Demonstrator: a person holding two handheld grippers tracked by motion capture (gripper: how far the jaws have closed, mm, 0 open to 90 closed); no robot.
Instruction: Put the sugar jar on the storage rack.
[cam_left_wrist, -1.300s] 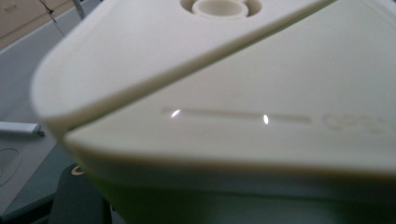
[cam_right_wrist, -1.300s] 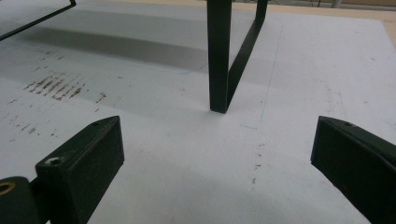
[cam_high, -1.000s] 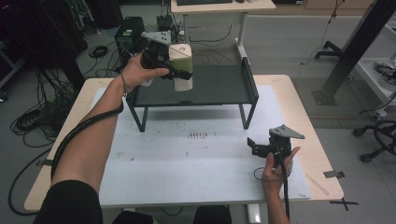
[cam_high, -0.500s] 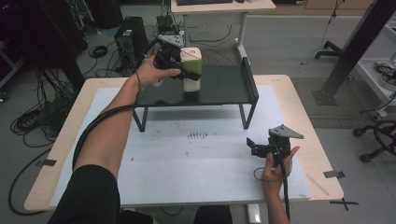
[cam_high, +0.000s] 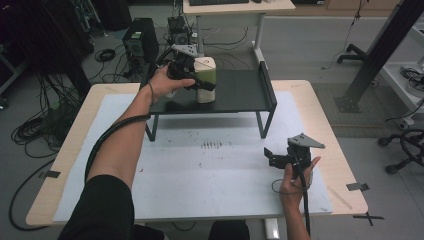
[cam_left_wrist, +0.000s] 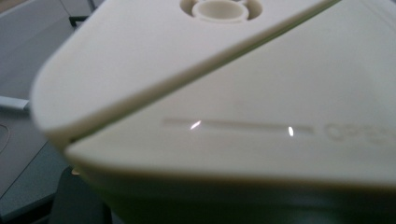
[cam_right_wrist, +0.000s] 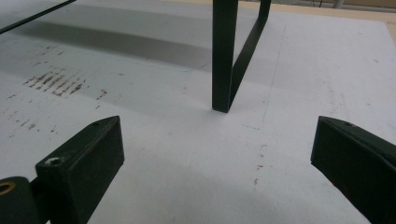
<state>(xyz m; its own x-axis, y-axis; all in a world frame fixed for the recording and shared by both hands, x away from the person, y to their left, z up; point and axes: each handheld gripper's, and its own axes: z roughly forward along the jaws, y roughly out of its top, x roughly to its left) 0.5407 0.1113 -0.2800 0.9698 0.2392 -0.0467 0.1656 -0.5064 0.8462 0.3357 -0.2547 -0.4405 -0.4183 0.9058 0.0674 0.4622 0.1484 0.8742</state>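
High view — nearest the person, the right tool (cam_high: 272, 156) is held low over the white sheet on the bench (cam_high: 320, 95), well apart from the work; in the right gripper view its two black jaws stand wide with nothing between them, looking at a leg of the black shelf (cam_right_wrist: 222, 56). It sits where it sat a second ago. Farther off, the left tool (cam_high: 192, 80) is clamped on the side of a cream container (cam_high: 205, 79) with a green lower band, and that container now stands upright on the left part of the shelf (cam_high: 240, 92). A second ago it was held higher and further left, near the shelf's left end; since then the left hand (cam_high: 162, 82) has brought it down and a little to the right — its base now looks to be on the shelf top. In the left gripper view the cream lid and wall (cam_left_wrist: 224, 93) sit right against the lens. By my reading the placing is all but done, and what remains is to let go and draw the tool back without tipping it.
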